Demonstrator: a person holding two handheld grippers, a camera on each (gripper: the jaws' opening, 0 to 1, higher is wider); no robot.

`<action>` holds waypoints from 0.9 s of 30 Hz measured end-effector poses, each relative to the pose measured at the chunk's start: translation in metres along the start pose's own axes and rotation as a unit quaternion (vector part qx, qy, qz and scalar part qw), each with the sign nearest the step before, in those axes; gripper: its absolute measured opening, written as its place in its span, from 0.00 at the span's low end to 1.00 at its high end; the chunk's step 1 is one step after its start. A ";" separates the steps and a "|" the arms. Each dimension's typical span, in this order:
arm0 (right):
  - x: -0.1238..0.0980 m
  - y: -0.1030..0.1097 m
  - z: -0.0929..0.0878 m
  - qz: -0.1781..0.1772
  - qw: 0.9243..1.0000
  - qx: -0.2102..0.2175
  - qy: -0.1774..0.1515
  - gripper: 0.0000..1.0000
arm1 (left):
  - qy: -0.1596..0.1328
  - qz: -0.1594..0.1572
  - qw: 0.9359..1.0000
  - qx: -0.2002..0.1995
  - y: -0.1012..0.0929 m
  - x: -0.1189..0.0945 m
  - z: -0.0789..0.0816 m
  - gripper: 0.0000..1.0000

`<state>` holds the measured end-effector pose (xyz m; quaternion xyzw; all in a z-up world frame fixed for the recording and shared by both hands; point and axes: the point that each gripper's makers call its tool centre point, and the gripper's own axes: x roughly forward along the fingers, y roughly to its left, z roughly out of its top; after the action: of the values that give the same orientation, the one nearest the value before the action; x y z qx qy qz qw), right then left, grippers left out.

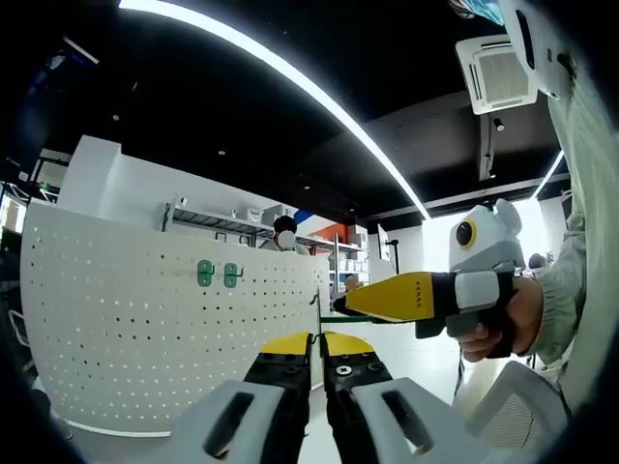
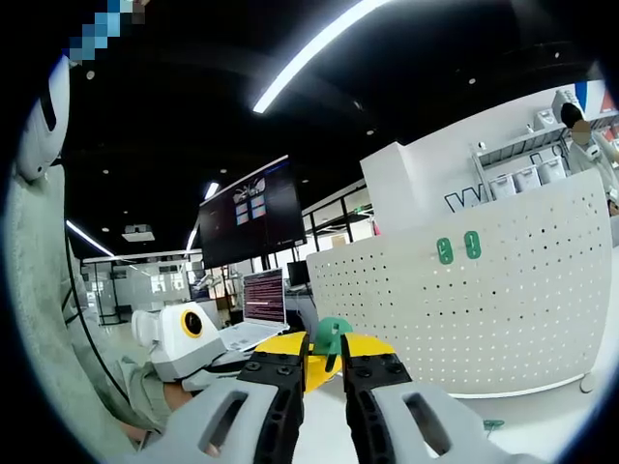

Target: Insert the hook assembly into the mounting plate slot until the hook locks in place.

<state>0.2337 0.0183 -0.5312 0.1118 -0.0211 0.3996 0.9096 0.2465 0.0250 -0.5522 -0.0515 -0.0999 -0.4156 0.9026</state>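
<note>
My right claw [image 2: 322, 369] is clamped on the green hook assembly [image 2: 332, 335], held up in the air in front of the white perforated mounting plate [image 2: 484, 309], well apart from it. Two green hooks [image 2: 457, 247] already sit on that plate. My left claw [image 1: 316, 352] is closed with nothing in it.

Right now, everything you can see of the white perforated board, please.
The white perforated board is a large upright panel, seemingly painted metal or plastic, covered in a regular grid of small holes. It bulges in both fisheye views. Two green hook pieces sit side by side near its upper edge, also seen in the right gripper view. Its base stands on a pale surface. Shelving and a white wall rise behind it. No gripper touches it; the right gripper holds a green piece in front of it.
</note>
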 end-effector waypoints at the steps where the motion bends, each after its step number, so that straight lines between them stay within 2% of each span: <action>1: 0.000 0.000 0.000 -0.001 1.000 0.000 0.000 0.11 | -0.001 0.000 1.000 0.000 0.000 0.000 0.001 0.04; 19: 0.001 -0.002 -0.004 -0.006 1.000 0.005 0.003 0.05 | -0.006 -0.009 1.000 0.004 -0.007 0.001 0.004 0.04; 27: 0.000 -0.003 -0.009 -0.013 1.000 -0.002 0.010 0.02 | 0.003 -0.006 1.000 0.024 -0.009 0.000 0.001 0.04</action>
<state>0.2356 0.0178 -0.5402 0.1066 -0.0115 0.3884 0.9152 0.2398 0.0190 -0.5514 -0.0285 -0.1075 -0.4186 0.9013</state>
